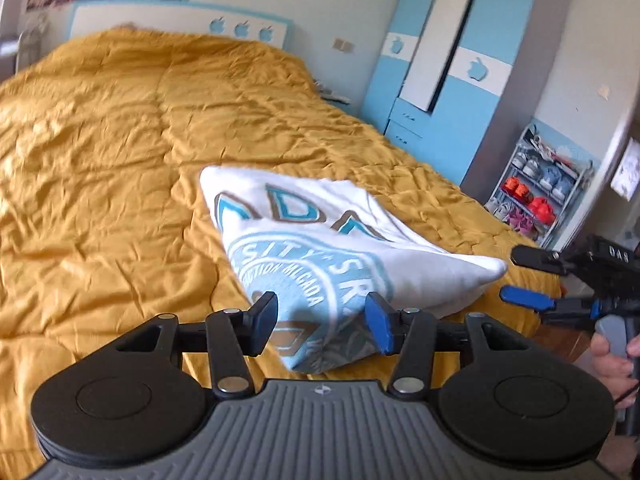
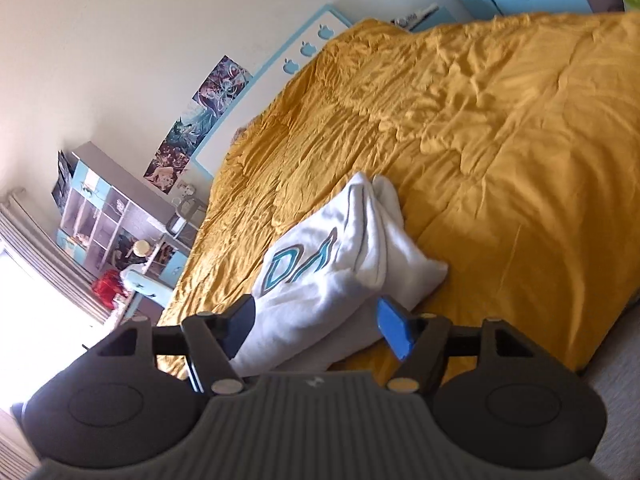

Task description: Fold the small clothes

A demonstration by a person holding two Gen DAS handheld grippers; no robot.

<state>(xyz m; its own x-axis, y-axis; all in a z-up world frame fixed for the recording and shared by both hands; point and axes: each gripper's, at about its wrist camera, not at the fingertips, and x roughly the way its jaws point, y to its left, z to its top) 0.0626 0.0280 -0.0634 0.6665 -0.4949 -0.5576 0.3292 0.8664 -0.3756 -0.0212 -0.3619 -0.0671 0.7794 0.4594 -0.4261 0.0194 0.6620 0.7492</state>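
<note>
A small white T-shirt (image 1: 320, 248) with a blue round print lies partly folded on the mustard bedspread (image 1: 120, 140) near the bed's front edge. My left gripper (image 1: 322, 322) is open, its fingers either side of the shirt's near corner without pinching it. My right gripper (image 1: 520, 278) shows at the right in the left wrist view, open, just off the shirt's right corner. In the right wrist view the shirt (image 2: 332, 264) lies bunched between the open fingers of the right gripper (image 2: 320, 326).
A blue and white wardrobe (image 1: 452, 60) stands beyond the bed's right side, with a shoe rack (image 1: 536, 188) beside it. The headboard (image 1: 180, 20) is at the far end. Shelves and a desk (image 2: 112, 236) stand on the other side.
</note>
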